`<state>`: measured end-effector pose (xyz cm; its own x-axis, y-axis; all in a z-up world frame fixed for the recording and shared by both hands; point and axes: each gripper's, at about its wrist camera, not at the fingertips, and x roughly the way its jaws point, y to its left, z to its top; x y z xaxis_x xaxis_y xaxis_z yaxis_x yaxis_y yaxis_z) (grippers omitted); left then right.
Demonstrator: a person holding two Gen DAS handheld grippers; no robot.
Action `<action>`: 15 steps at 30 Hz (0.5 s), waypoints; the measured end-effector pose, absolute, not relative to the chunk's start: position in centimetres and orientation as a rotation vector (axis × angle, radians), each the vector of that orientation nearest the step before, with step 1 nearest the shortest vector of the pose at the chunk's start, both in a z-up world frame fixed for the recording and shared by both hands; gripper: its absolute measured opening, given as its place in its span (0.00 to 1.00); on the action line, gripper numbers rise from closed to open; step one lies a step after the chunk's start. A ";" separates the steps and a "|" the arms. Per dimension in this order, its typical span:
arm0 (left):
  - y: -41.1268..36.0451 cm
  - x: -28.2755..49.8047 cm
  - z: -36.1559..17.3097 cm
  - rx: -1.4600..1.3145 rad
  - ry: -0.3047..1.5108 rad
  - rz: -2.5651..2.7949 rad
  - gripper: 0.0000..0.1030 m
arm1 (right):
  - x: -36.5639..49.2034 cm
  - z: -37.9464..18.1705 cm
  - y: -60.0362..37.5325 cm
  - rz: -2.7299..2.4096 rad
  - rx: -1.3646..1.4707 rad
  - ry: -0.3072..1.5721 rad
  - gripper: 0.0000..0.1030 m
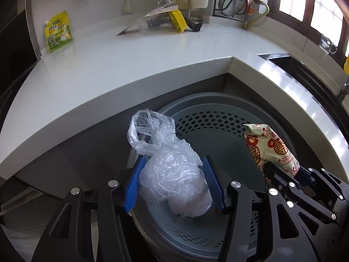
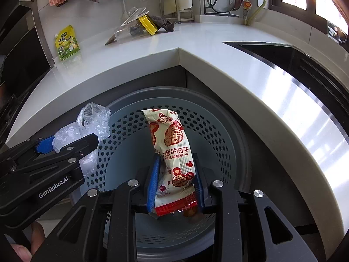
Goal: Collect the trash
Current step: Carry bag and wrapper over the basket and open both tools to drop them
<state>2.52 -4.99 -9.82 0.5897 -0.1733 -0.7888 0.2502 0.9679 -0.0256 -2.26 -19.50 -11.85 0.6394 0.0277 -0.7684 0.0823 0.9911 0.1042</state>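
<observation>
A crumpled clear plastic bag (image 1: 172,172) is pinched between the blue pads of my left gripper (image 1: 173,163), held over the mouth of a grey perforated trash bin (image 1: 209,120). My right gripper (image 2: 175,163) is shut on a cream and red snack wrapper (image 2: 174,150), which stands upright over the same bin (image 2: 209,131). In the left wrist view the wrapper (image 1: 268,148) and the right gripper (image 1: 281,172) show at the right. In the right wrist view the plastic bag (image 2: 87,126) and the left gripper (image 2: 65,146) show at the left.
The bin sits on the floor in the inner corner of a white L-shaped counter (image 1: 135,65). On the counter lie a yellow-green pouch (image 1: 57,31), a clear plastic package with a yellow part (image 1: 161,21) and a dark cloth (image 1: 195,25). A sink (image 2: 290,59) is at the right.
</observation>
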 end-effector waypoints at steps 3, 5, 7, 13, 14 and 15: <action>-4.9 2.8 -10.1 0.092 0.916 -0.246 0.52 | -2.0 -12.3 -19.5 -0.022 0.140 0.892 0.27; -4.9 3.1 -10.2 0.087 0.922 -0.245 0.52 | -1.8 -12.4 -19.6 -0.018 0.145 0.897 0.27; -4.8 3.2 -10.4 0.084 0.927 -0.246 0.52 | -1.7 -12.6 -19.6 -0.018 0.148 0.901 0.27; -4.6 3.1 -10.3 0.077 0.926 -0.246 0.58 | -1.7 -12.6 -20.0 -0.029 0.158 0.899 0.30; -4.6 3.1 -10.2 0.079 0.921 -0.243 0.59 | -1.8 -12.5 -20.1 -0.032 0.157 0.894 0.32; -4.6 3.1 -10.1 0.079 0.919 -0.243 0.61 | -1.9 -12.5 -20.3 -0.037 0.159 0.888 0.34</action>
